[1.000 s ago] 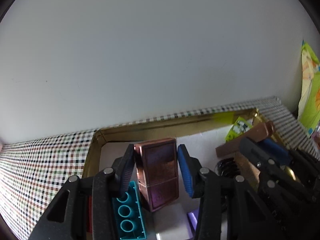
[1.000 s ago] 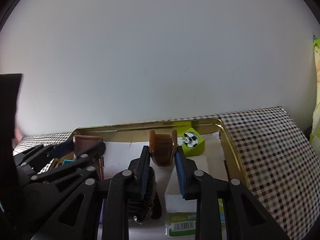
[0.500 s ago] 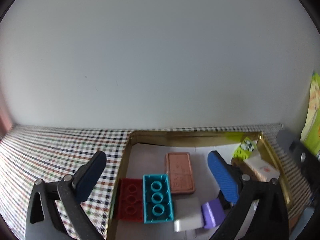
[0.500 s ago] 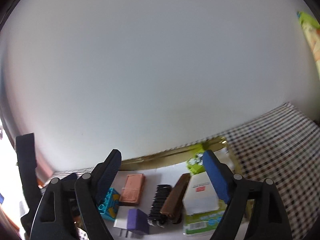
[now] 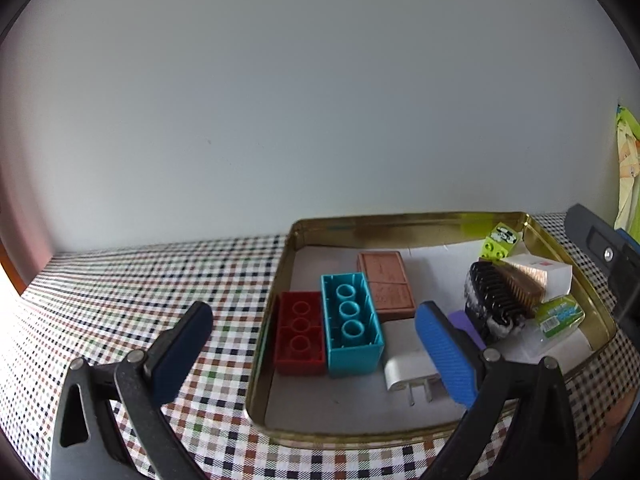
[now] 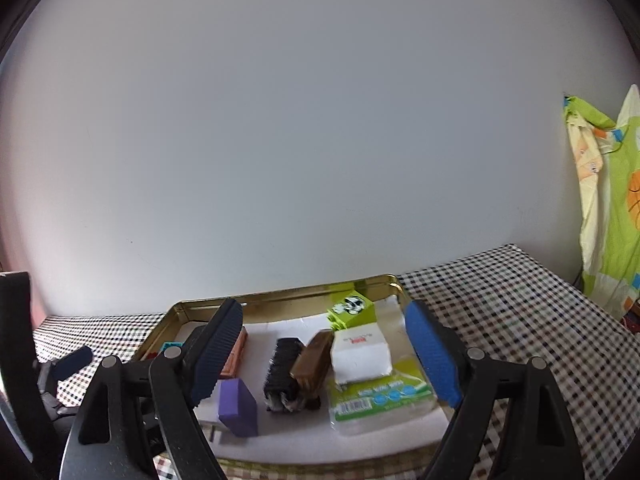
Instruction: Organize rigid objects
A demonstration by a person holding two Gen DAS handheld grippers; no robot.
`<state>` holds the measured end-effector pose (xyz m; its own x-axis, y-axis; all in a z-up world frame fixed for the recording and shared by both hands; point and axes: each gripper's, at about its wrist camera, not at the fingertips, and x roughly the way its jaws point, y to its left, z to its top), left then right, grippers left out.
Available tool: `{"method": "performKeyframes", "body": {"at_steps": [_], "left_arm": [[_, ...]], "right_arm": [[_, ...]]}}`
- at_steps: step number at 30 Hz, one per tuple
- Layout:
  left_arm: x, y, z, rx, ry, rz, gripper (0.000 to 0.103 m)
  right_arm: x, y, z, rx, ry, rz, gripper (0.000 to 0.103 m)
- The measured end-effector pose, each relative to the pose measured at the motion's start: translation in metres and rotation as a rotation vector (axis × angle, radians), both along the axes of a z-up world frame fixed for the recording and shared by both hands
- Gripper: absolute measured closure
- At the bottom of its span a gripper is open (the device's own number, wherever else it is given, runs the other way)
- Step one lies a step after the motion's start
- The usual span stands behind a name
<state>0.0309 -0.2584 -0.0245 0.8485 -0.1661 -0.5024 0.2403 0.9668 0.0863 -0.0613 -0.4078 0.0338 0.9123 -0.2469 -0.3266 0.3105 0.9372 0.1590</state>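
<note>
A gold tin tray (image 5: 400, 219) holds a red brick (image 5: 299, 332), a teal brick (image 5: 350, 316), a copper-pink box (image 5: 386, 284) lying flat, a white plug (image 5: 406, 368), a purple block (image 5: 464, 326), a black brush (image 5: 492, 300), a brown comb (image 5: 524, 284), a white box (image 5: 550, 274) and a lime cube (image 5: 502, 240). My left gripper (image 5: 312, 320) hangs open in front of the tray, holding nothing. My right gripper (image 6: 324, 312) is open and empty too, back from the comb (image 6: 314, 364) and white box (image 6: 360, 354).
A checked tablecloth (image 5: 140, 280) covers the table left of the tray and also to its right (image 6: 520, 320). A plain pale wall stands close behind. A green and yellow cloth (image 6: 608, 208) hangs at the far right. A clear green-labelled box (image 6: 380, 400) lies at the tray's near right.
Both grippers opened and drew back from the tray. The left let go of the copper-pink box, which now lies flat. The right let go of the brown comb.
</note>
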Motion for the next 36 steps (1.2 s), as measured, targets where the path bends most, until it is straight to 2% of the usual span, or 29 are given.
{"method": "performKeyframes", "body": {"at_steps": [7,11,19,27,36], "left_arm": [[-0.021,-0.001,0.002,-0.018,-0.074,-0.028,0.0],[-0.033,0.003,0.006,-0.038,-0.104,-0.035,0.0],[-0.045,0.013,0.012,-0.077,-0.122,-0.035,0.0],[-0.055,0.016,0.016,-0.099,-0.145,-0.059,0.0],[-0.062,0.011,0.019,-0.08,-0.166,-0.079,0.0]], "right_arm": [[-0.022,-0.011,-0.006,0.019,-0.027,-0.047,0.018],[-0.032,-0.01,-0.008,-0.004,-0.04,-0.066,0.018],[-0.046,0.014,-0.005,-0.128,-0.079,-0.071,0.018],[-0.058,0.025,0.001,-0.177,-0.125,-0.082,0.018],[-0.071,0.032,0.005,-0.207,-0.182,-0.111,0.014]]}}
